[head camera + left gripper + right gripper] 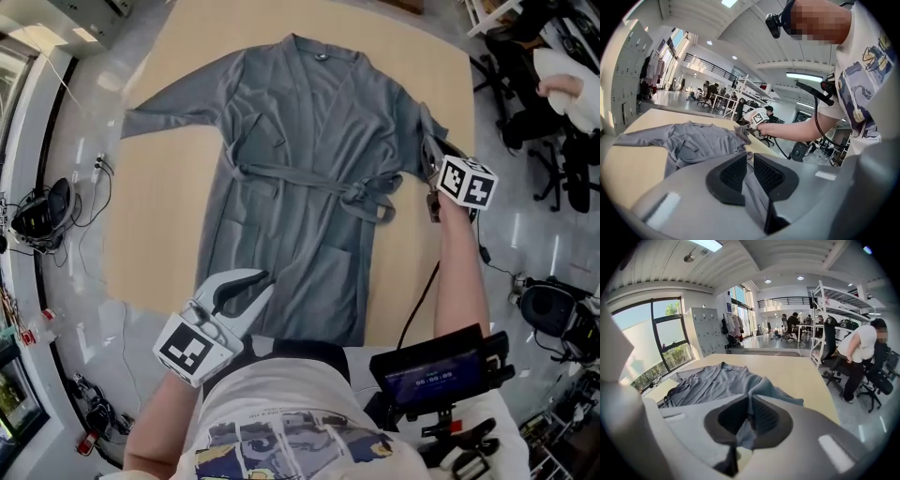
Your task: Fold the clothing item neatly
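1. one grey robe (pixel 300 169) lies face up and spread on one pale wooden table (pixel 169 244), collar toward the top of the head view, hem toward the bottom.
2. one belt (pixel 309 178) is tied across its waist, the knot right of centre.
3. two sleeves: the left-hand sleeve (pixel 173 108) lies flat, reaching toward the upper left; the right-hand sleeve (pixel 417 131) is bunched and lifted at the robe's right edge.
4. two grippers, each with one marker cube.
5. the left gripper (pixel 253 286) sits at the lower left of the head view, pointing up and right at the robe's bottom hem. its jaws are almost together, with a fold of grey cloth running between them.
6. the left arm comes in bent from the bottom left corner, close to the body.
7. the right gripper (pixel 429 150) is at the right of centre in the head view, tilted downward. its jaws are pinched tight on the raised sleeve cloth, which hangs out below them.
8. the right forearm (pixel 459 272) stretches nearly straight up the frame from the bottom.
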The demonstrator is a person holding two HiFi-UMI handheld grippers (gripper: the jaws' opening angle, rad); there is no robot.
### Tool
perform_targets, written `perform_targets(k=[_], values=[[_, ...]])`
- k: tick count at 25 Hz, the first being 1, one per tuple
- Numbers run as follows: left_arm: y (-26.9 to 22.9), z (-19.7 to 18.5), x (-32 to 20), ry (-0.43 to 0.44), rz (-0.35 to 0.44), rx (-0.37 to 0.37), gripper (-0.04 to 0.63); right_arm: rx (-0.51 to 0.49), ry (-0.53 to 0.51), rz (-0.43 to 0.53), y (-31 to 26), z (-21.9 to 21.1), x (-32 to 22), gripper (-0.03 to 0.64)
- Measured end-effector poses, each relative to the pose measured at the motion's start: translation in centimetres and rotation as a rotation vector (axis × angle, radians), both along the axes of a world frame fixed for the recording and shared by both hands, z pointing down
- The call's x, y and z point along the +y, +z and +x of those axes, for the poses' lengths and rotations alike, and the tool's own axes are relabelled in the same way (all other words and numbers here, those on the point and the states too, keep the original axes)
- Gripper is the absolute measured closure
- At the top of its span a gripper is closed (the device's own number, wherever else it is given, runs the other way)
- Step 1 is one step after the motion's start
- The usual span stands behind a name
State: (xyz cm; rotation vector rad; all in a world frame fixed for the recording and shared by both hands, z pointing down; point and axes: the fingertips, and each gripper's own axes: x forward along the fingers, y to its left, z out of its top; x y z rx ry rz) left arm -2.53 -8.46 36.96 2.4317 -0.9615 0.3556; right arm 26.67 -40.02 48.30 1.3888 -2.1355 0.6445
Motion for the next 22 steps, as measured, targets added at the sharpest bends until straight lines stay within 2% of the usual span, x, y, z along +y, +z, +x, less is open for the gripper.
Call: perform_targets(k=[11, 22], values=[[0.0, -2.7, 1.6, -0.09, -0.003, -0.014, 0.545, -0.038, -0.171, -0.011, 0.8, -12.0, -1.5, 0.592], [0.1, -5.3, 4.0, -0.163, -0.019, -0.041, 0.545, -0.065, -0.267, -0.014, 2.0, -20.7, -1.5, 0.592]])
